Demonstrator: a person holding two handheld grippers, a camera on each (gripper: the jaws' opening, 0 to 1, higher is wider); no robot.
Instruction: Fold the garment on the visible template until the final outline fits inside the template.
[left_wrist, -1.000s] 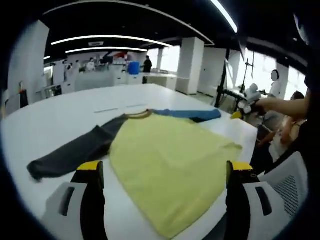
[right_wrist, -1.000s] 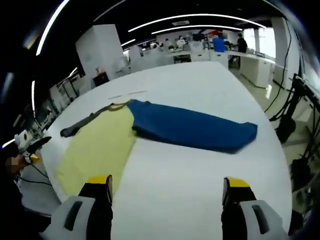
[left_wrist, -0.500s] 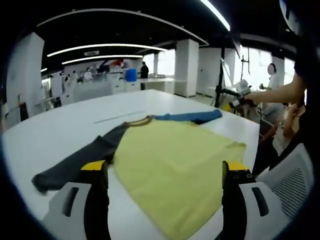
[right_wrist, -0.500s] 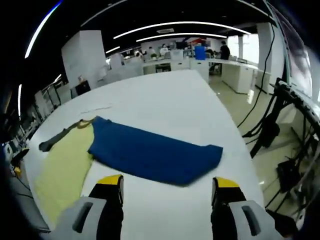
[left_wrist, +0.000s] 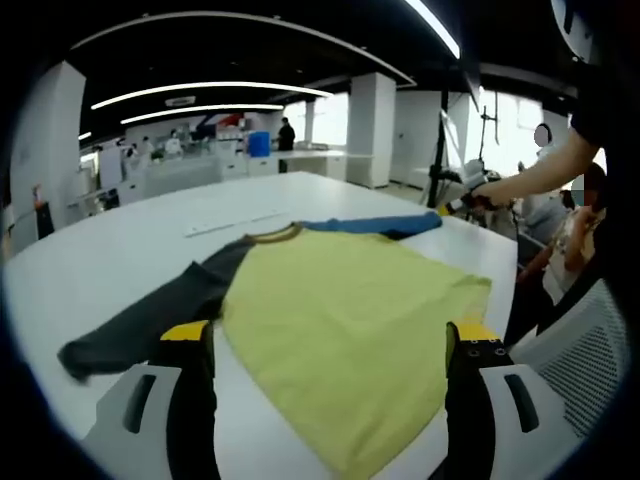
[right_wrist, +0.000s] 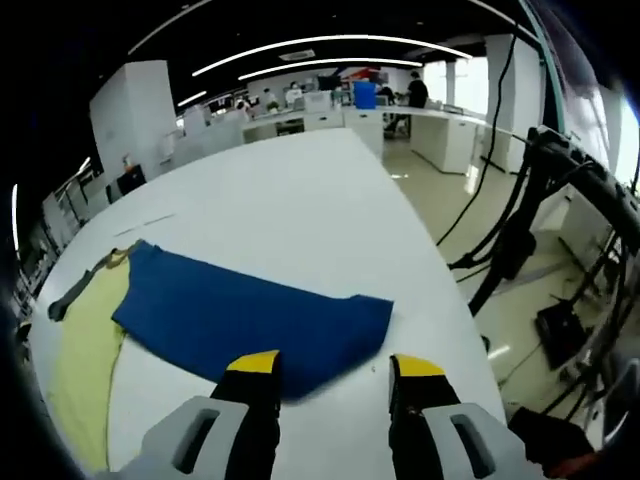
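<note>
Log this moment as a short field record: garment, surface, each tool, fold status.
garment: long-sleeved shirt, yellow body, grey sleeve, blue sleeve, spread flat
surface: white table
left tool: jaws open, low over the shirt's near edge, holding nothing
right tool: jaws open, at the blue sleeve's cuff end, not gripping it
fold status: no fold made yet
background: person's arm at right of left gripper view

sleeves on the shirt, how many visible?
2. Grey sleeve lies spread on the table beside the yellow body; blue sleeve lies spread on the opposite side, just ahead of the right claw.
</note>
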